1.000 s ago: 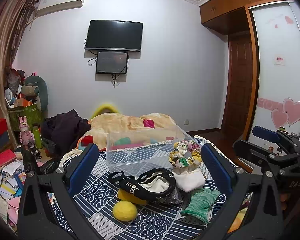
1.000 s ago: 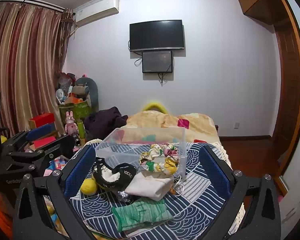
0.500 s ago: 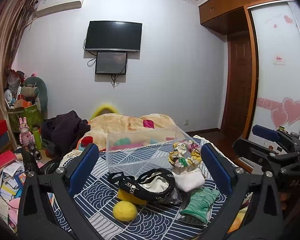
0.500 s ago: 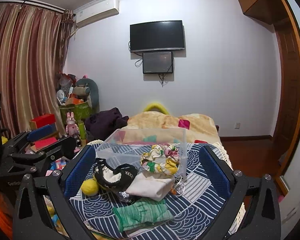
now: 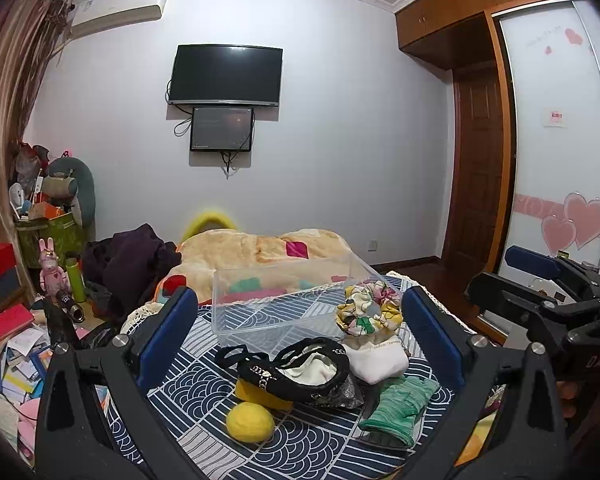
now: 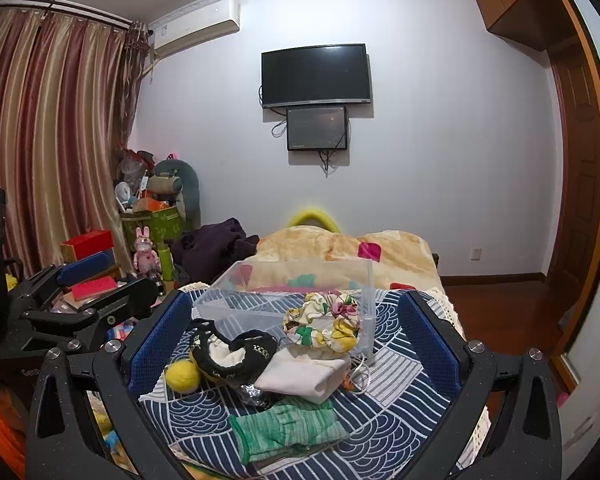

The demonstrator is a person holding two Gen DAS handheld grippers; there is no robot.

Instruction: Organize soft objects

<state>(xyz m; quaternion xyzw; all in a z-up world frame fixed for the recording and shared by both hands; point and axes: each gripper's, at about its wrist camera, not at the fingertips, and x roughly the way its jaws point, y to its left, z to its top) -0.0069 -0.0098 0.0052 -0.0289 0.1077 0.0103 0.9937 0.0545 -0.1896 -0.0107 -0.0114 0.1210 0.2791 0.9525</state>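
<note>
A clear plastic bin (image 5: 284, 300) (image 6: 296, 296) stands on the blue patterned cloth (image 5: 300, 436). In front of it lie a floral scrunchie (image 5: 367, 309) (image 6: 322, 326), a white folded cloth (image 5: 378, 358) (image 6: 300, 372), a black pouch with white lining (image 5: 296, 372) (image 6: 232, 350), a yellow ball (image 5: 249, 422) (image 6: 182, 376) and a green glove (image 5: 400, 404) (image 6: 288, 426). My left gripper (image 5: 298, 324) and right gripper (image 6: 294, 320) are both open and empty, held above and short of the pile.
A bed with a beige blanket (image 5: 260, 248) and dark clothes (image 5: 132, 260) lies behind the bin. Boxes, books and toys clutter the floor at the left (image 5: 16, 320). A wardrobe with a sliding door (image 5: 552, 140) stands at the right.
</note>
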